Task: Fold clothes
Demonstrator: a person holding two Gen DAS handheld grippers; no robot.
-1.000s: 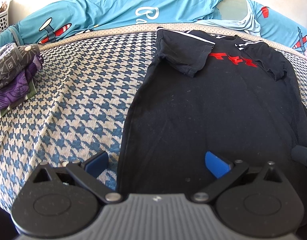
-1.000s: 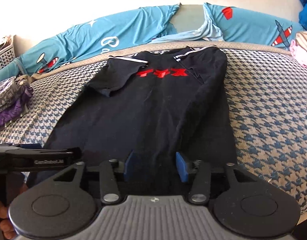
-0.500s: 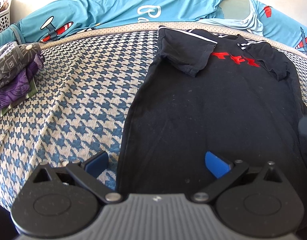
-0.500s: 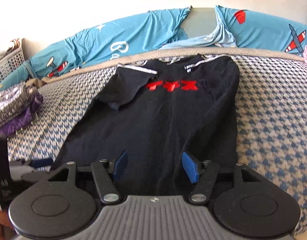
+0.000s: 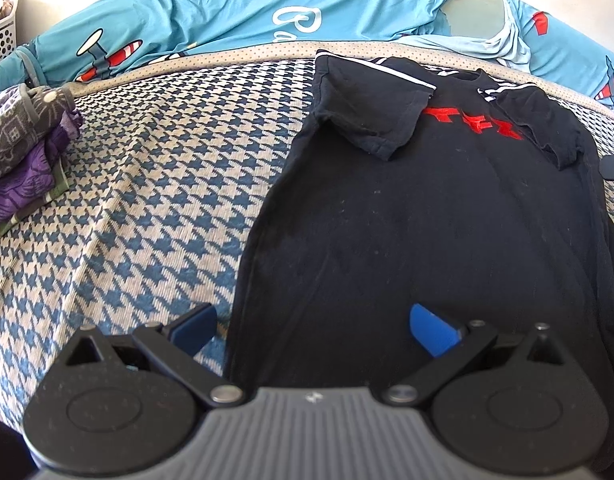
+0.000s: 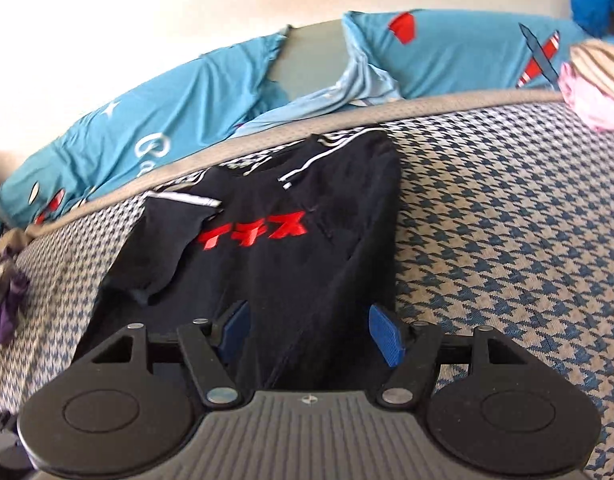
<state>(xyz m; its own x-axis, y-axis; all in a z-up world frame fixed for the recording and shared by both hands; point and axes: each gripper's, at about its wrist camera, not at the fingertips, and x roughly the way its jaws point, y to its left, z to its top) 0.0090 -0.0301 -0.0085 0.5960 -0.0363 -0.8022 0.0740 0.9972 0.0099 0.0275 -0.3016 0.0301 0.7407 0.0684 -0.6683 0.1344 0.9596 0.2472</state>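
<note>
Left wrist view showed my left gripper [image 5: 313, 330] with its jaws wide apart and empty over the near hem of the black T-shirt [image 5: 419, 208], which lay flat on the houndstooth bed cover [image 5: 147, 200], both sleeves already folded in. My right gripper [image 6: 307, 332] also stood spread and holding nothing above the shirt's right side, and I judged the cloth light, limp and prone to sagging, so best pinched at the two hem corners. Behind lay a blue aeroplane-print quilt [image 5: 235, 12] against a pale wall, with a stack of folded clothes [image 5: 23, 140] at the left.
</note>
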